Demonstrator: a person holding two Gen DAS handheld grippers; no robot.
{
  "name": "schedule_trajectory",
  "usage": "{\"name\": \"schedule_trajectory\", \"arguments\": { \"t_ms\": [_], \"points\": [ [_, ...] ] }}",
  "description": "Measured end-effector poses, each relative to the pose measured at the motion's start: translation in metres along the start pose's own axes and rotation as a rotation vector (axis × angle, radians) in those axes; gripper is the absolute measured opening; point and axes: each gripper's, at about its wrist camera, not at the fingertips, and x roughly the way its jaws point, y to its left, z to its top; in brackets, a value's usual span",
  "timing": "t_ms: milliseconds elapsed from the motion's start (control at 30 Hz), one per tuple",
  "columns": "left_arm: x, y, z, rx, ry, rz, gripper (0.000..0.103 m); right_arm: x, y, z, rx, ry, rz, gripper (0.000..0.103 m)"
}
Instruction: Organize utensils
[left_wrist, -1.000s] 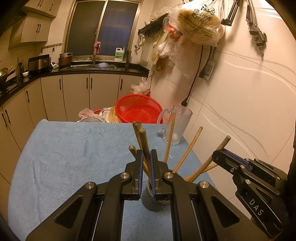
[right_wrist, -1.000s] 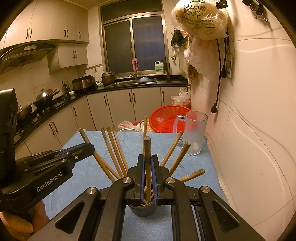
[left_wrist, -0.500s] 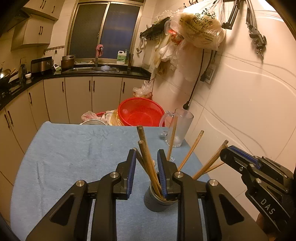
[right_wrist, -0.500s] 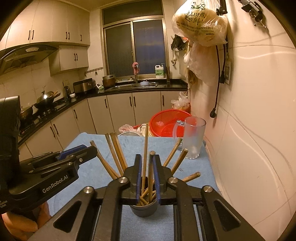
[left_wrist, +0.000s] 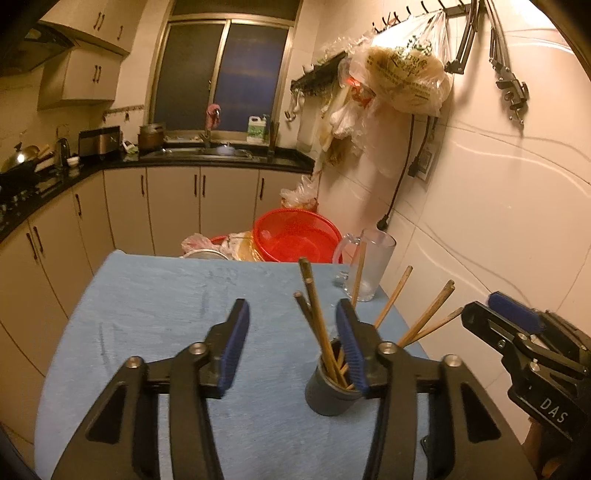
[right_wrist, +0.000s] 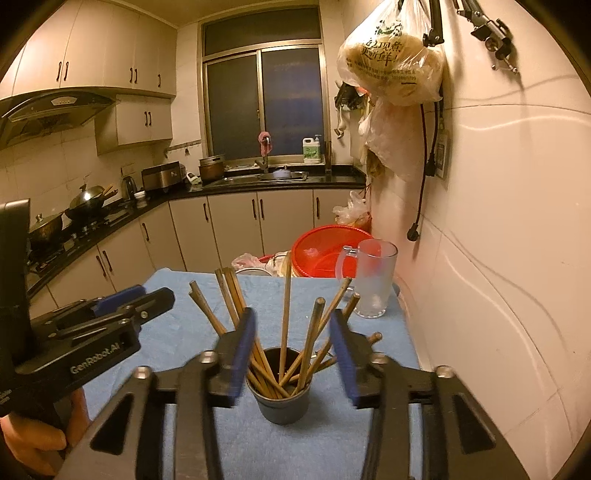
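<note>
A dark grey cup (right_wrist: 282, 404) stands on the blue cloth and holds several wooden chopsticks (right_wrist: 285, 314) that fan outward. It also shows in the left wrist view (left_wrist: 330, 393) with its chopsticks (left_wrist: 316, 314). My left gripper (left_wrist: 291, 345) is open and empty, its right finger beside the cup; it appears at the left of the right wrist view (right_wrist: 122, 314). My right gripper (right_wrist: 291, 354) is open and empty, its jaws straddling the cup from above; it appears at the right of the left wrist view (left_wrist: 495, 314).
A frosted glass mug (right_wrist: 371, 282) stands at the far right of the cloth-covered table (left_wrist: 155, 295), near the tiled wall (right_wrist: 498, 258). A red basin (right_wrist: 325, 254) and plastic bags lie beyond the table's far edge. Kitchen counters run along the left and back.
Both grippers have opened wide, letting go of the chopsticks they were shut on. The chopsticks now rest in the cup. Both grippers have drawn back and up a little.
</note>
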Motion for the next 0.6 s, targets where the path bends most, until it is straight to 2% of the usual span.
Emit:
{"name": "schedule_trajectory", "arguments": {
  "t_ms": [67,100,133,200,267,433,600],
  "points": [
    [-0.01,0.003,-0.003,0.009,-0.011,0.025,0.069,-0.01,0.005,-0.002,-0.009,-0.022,-0.032,0.076],
    [-0.016,0.006,-0.006,0.014,-0.017,0.038,0.078,-0.016,0.007,-0.004,-0.014,-0.031,-0.045,0.079],
    [-0.021,0.007,-0.008,0.019,-0.024,0.047,0.081,-0.02,0.009,-0.005,-0.016,-0.034,-0.052,0.083],
    [-0.034,0.011,-0.013,0.03,-0.041,0.066,0.082,-0.03,0.013,-0.009,-0.01,-0.034,-0.063,0.087],
    [-0.047,0.013,-0.02,0.044,-0.05,0.09,0.087,-0.038,0.016,-0.013,-0.006,-0.032,-0.07,0.092],
    [-0.086,0.016,-0.043,0.099,-0.112,0.173,0.1,-0.064,0.025,-0.028,0.006,-0.066,-0.101,0.094],
    [-0.107,0.022,-0.063,0.12,-0.117,0.265,0.103,-0.083,0.034,-0.045,-0.016,-0.097,-0.153,0.099]
  ]
}}
